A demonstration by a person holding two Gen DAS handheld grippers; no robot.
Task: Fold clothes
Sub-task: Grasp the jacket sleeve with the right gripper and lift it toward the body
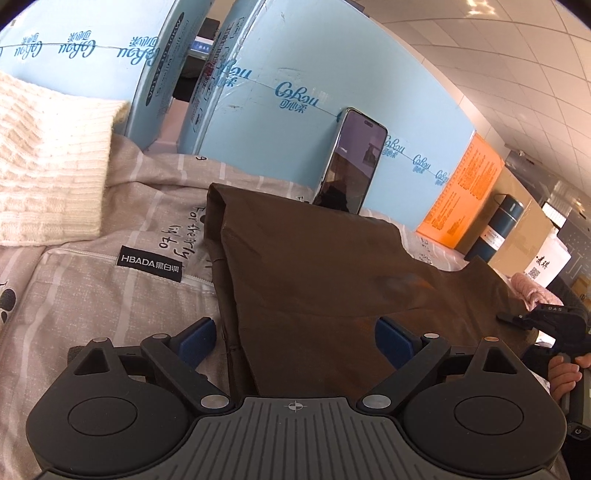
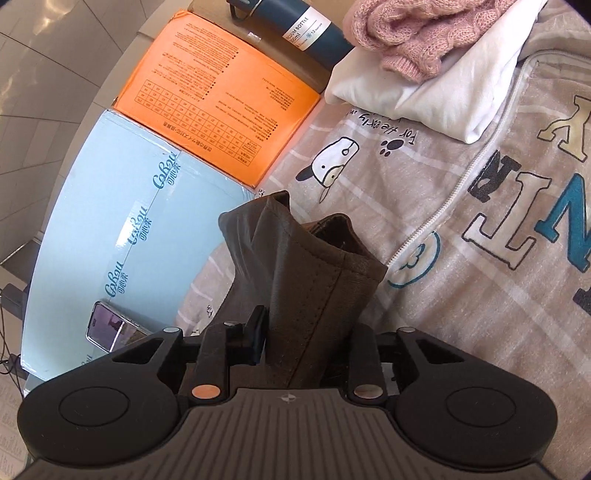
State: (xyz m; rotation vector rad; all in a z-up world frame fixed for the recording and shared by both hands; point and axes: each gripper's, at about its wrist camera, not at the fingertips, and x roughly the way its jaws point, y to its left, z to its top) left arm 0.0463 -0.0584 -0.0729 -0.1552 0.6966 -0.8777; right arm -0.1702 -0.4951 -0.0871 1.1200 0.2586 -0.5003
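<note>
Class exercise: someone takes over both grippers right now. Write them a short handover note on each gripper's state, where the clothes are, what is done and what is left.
Left gripper: open, jaws wide over the near edge of the brown garment, not gripping it.
Right gripper: shut on a bunched, stitched edge of the same garment, which stands up between its fingers.
Garment: lying on the printed bedsheet, partly folded, in front of the phone.
Done: a pink knit sits on folded white cloth; a cream knit is off to the left.
Left: grip with the left, finish folding the brown garment, probably then stack it.
</note>
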